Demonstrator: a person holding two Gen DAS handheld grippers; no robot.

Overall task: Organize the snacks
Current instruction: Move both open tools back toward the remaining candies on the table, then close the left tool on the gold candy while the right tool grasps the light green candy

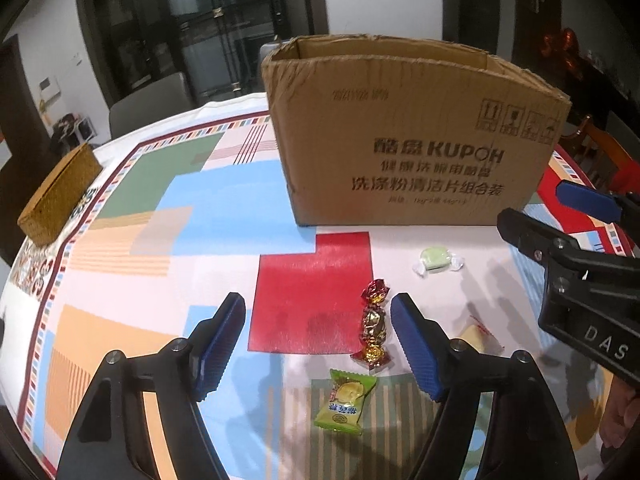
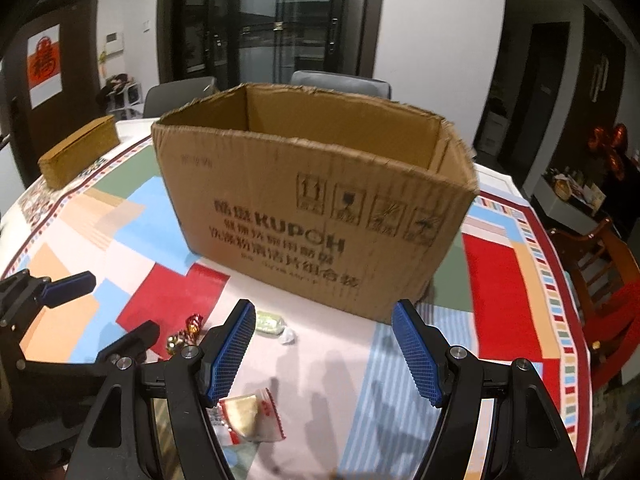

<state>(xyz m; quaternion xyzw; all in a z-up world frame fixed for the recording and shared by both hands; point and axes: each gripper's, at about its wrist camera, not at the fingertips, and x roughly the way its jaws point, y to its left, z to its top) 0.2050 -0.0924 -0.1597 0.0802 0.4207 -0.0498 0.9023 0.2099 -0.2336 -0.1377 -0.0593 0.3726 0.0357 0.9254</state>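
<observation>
On a table (image 1: 224,208) covered with a cloth of bright coloured blocks, an open cardboard box (image 1: 416,140) stands upright with its top flaps gone, most likely so that snacks can be dropped straight in. Four wrapped sweets lie loose on the cloth just in front of the box, close together and within easy reach of both tools.

Nearest the box is a pale green sweet (image 1: 438,261) in a clear twisted wrapper. Closer in lies a long sweet in shiny red and gold foil (image 1: 374,326), pinched into a string of small lumps. Beside its near end sits a flat green packet (image 1: 345,402) printed with a lemon slice. To the right is a cream-coloured square sweet (image 2: 250,414) in a clear wrapper with red edging.

The left tongs (image 1: 318,344) hang above the cloth with jaws spread wide and nothing between the pads; the foil sweet lies just inside the right-hand jaw, seemingly the one being lined up. The right tongs (image 2: 324,352) are likewise wide apart and empty, with the cream sweet below the left-hand jaw.

A woven straw box (image 1: 60,196) sits well apart at the table's far left edge.
</observation>
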